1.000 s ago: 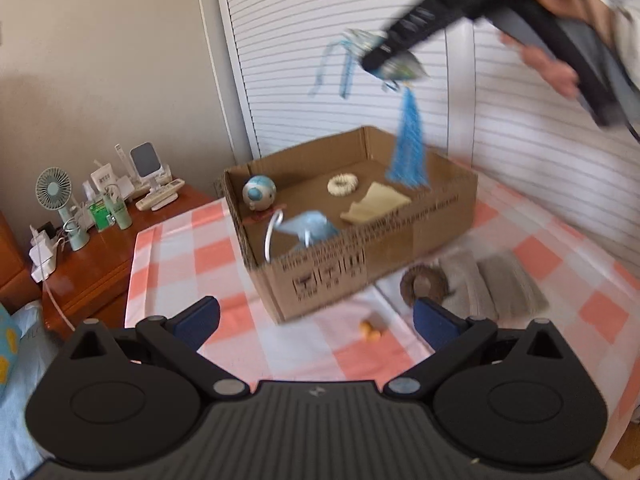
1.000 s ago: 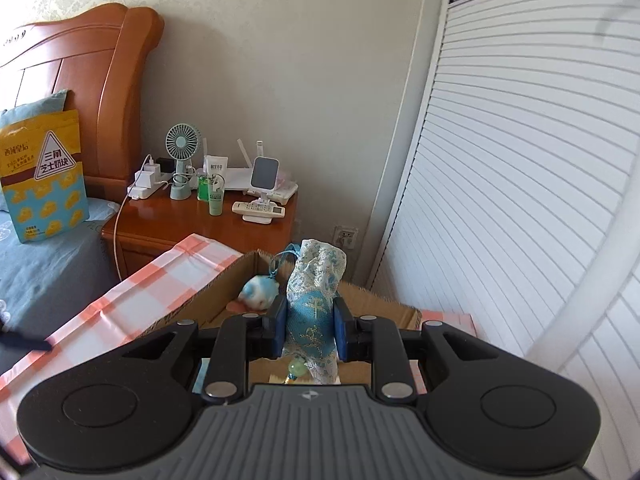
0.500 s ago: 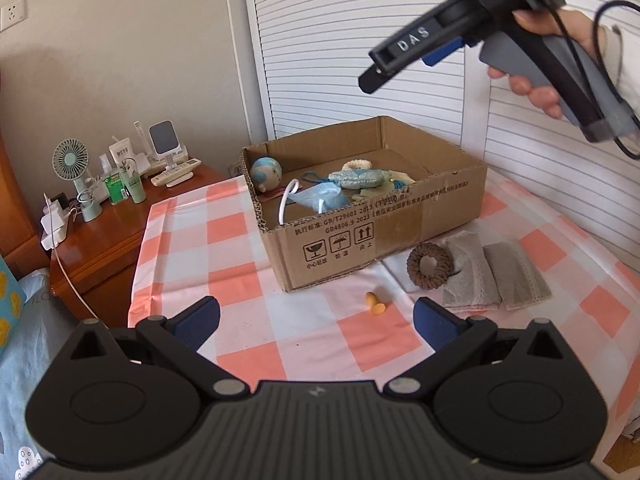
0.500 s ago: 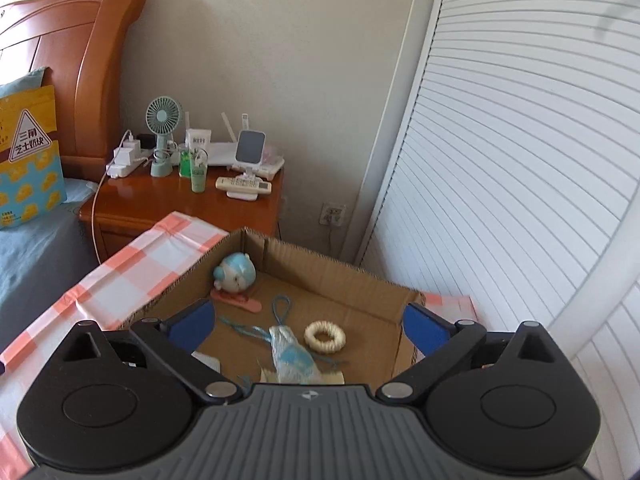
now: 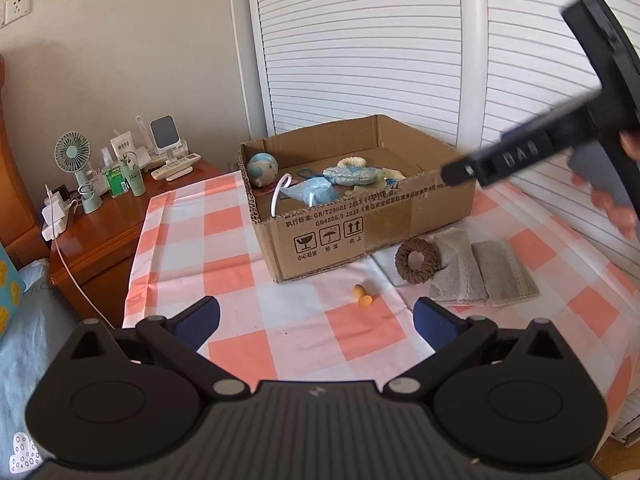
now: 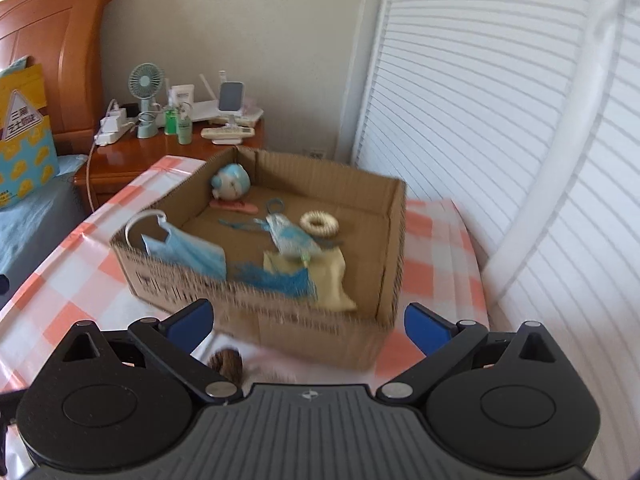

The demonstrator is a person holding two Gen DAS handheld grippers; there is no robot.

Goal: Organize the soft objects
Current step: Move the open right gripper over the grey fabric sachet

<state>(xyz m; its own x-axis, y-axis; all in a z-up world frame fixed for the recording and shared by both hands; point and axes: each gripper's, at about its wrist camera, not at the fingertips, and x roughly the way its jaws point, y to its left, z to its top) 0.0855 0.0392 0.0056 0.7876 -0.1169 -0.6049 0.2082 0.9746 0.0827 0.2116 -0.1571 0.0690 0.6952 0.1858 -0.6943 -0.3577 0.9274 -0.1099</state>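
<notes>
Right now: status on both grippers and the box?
Left gripper jaws open, empty. Right gripper jaws open, empty. Blue sachet in cardboard box. Brown ring, grey cloths, orange earplugs outside; path clear.

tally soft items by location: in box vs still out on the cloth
In the cardboard box: 6 visible (plush ball, face mask, blue sachet, cream ring, yellow cloth, pink strip)
On the cloth: 4 (brown ring, grey cloths x2, orange piece)
Total: 10

wooden nightstand [image 5: 116,216] left of frame, green mini fan [image 5: 72,152], bottles [image 5: 114,176], white charger [image 5: 54,216] on it; louvered doors [image 5: 360,48] upper right; wooden headboard [image 6: 60,40] upper left.
</notes>
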